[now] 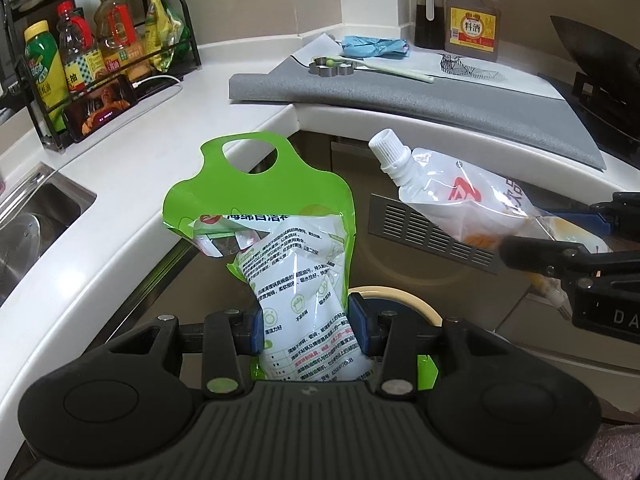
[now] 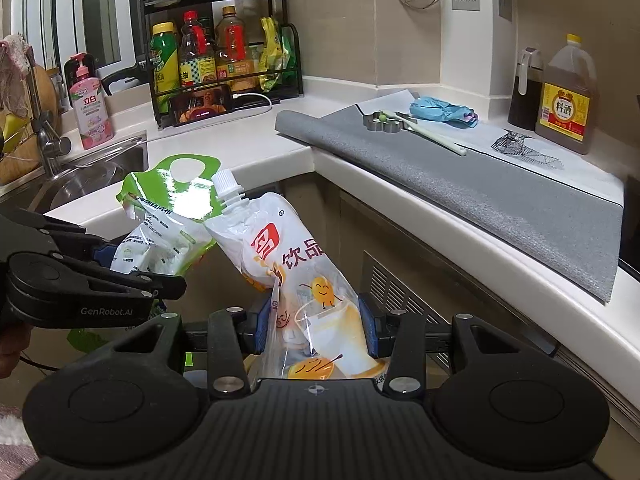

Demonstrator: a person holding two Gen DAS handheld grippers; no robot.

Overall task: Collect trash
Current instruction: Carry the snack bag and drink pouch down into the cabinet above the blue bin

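Observation:
My left gripper (image 1: 307,326) is shut on a green and white plastic package (image 1: 280,216) with a handle hole, held upright in front of the counter corner. My right gripper (image 2: 317,326) is shut on a clear drink pouch (image 2: 280,256) with a white spout cap and orange print. The two pieces are held side by side. The pouch also shows in the left wrist view (image 1: 452,196), with the right gripper (image 1: 560,256) at the right edge. The green package (image 2: 168,216) and the left gripper (image 2: 120,276) show at the left of the right wrist view. A round cream-rimmed bin (image 1: 404,300) sits below the left gripper.
A white L-shaped counter (image 1: 132,160) carries a grey mat (image 2: 480,192), blue gloves (image 2: 440,112), a metal cutter with a green spoon (image 2: 384,120), oil bottles (image 2: 568,96), a black rack of bottles (image 2: 216,60) and a phone (image 2: 202,108). The sink (image 2: 96,168) is at left. A vent grille (image 1: 432,232) is on the cabinet.

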